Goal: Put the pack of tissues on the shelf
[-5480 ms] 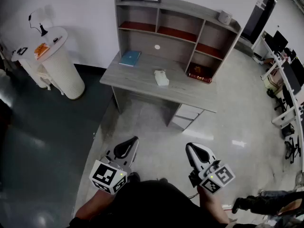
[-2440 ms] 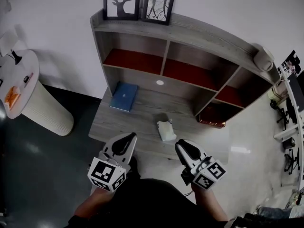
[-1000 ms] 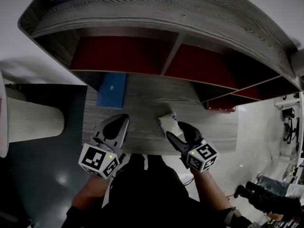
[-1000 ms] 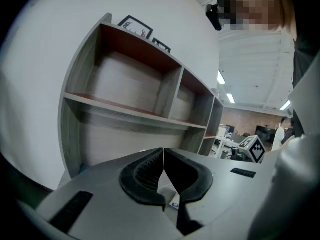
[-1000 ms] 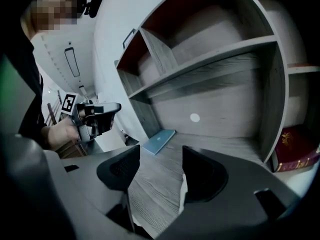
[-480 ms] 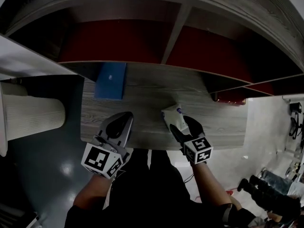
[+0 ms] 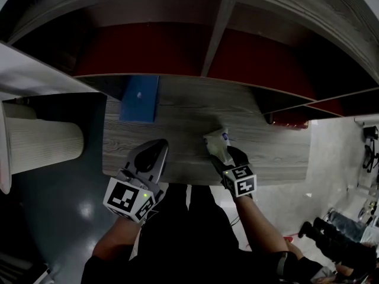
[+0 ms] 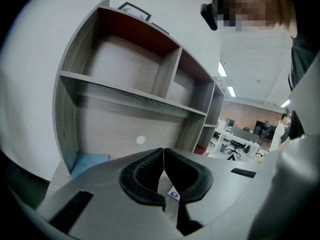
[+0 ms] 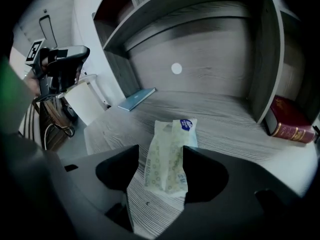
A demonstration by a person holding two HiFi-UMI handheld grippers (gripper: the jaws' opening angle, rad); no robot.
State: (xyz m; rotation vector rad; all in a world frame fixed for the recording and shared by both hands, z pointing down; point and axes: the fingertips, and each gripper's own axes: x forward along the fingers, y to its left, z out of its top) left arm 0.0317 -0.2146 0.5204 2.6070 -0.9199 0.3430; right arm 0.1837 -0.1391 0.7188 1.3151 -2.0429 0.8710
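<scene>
The pack of tissues (image 7: 217, 141), pale with a blue label, lies flat on the grey wooden desk (image 7: 177, 132). My right gripper (image 7: 225, 157) is down at the pack's near end. In the right gripper view the pack (image 9: 169, 156) runs lengthwise between the wide open jaws of that gripper (image 9: 161, 152); the left pad stands clear of it and the right pad sits at its edge. My left gripper (image 7: 155, 150) hovers over the desk's front edge, left of the pack, with nothing in it. Its pads meet at the tips (image 8: 163, 151).
The shelf unit (image 7: 195, 52) with red-backed compartments rises behind the desk. A blue book (image 7: 140, 97) lies at the back left, and a dark red book (image 9: 291, 124) in the lower right compartment. A white ribbed round stand (image 7: 41, 147) is left of the desk.
My right gripper has moved forward and down onto the pack, so the pack now lies between its jaws. The left gripper has barely moved.
</scene>
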